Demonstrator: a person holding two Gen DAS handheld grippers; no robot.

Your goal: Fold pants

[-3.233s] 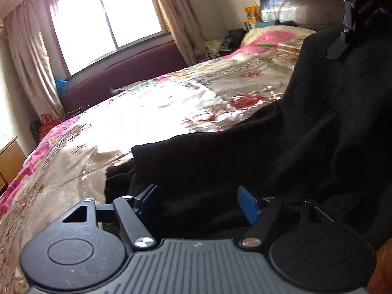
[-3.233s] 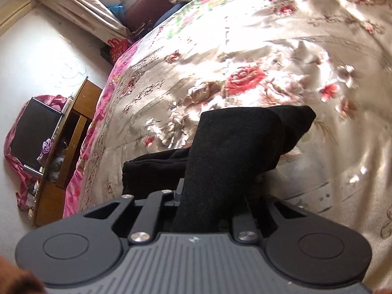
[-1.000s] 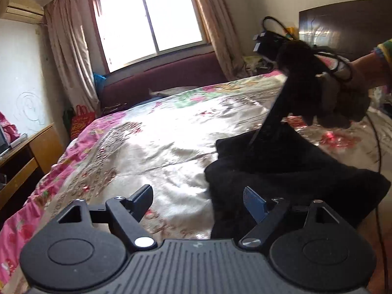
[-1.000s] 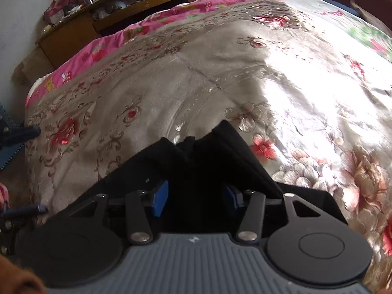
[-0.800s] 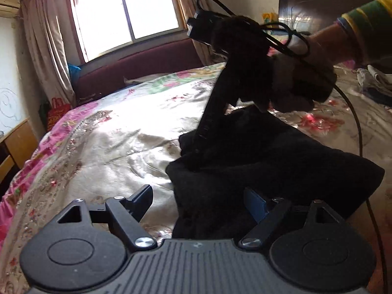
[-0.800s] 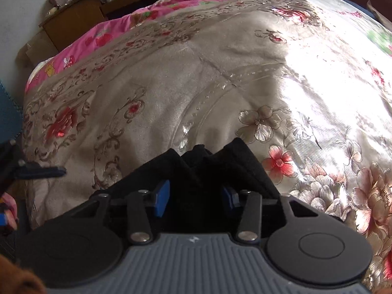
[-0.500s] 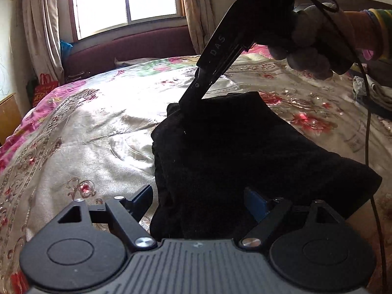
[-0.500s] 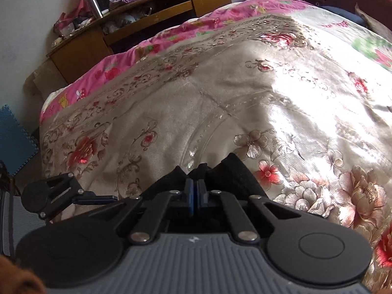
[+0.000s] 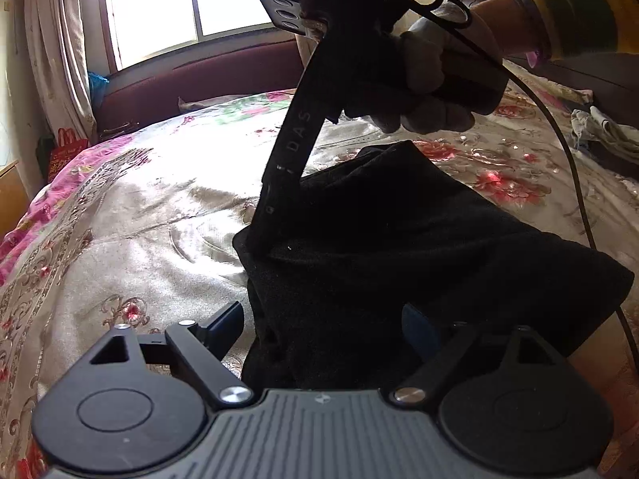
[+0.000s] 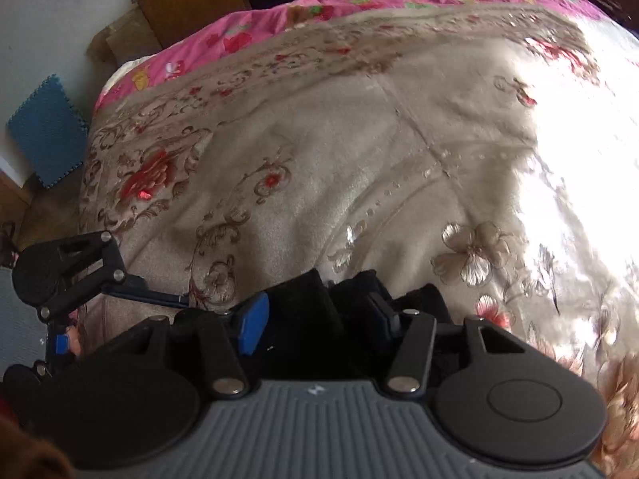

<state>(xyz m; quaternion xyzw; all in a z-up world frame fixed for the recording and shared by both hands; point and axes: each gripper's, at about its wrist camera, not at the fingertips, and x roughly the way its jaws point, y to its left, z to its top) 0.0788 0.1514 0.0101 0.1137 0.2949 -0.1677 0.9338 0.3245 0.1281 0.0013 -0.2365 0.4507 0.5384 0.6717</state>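
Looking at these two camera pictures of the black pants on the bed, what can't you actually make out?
- Left wrist view: the right gripper tips, sunk into the pants.
- Left wrist view: the pants' near edge, hidden behind the left gripper.
- Right wrist view: most of the pants, hidden under the gripper body; how neat the fold is.
- Right wrist view: the bedspread, blurred.

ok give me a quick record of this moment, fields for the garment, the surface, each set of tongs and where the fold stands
garment: black fabric pants, bunched in a folded heap
surface: shiny beige bedspread with red flowers
left tongs: open, fingers either side of the heap's near edge, not gripping
right tongs: open, black fabric between the fingers, tips at the heap's far-left corner
fold: partly done, layers stacked but uneven
background: bright window, dark red sofa
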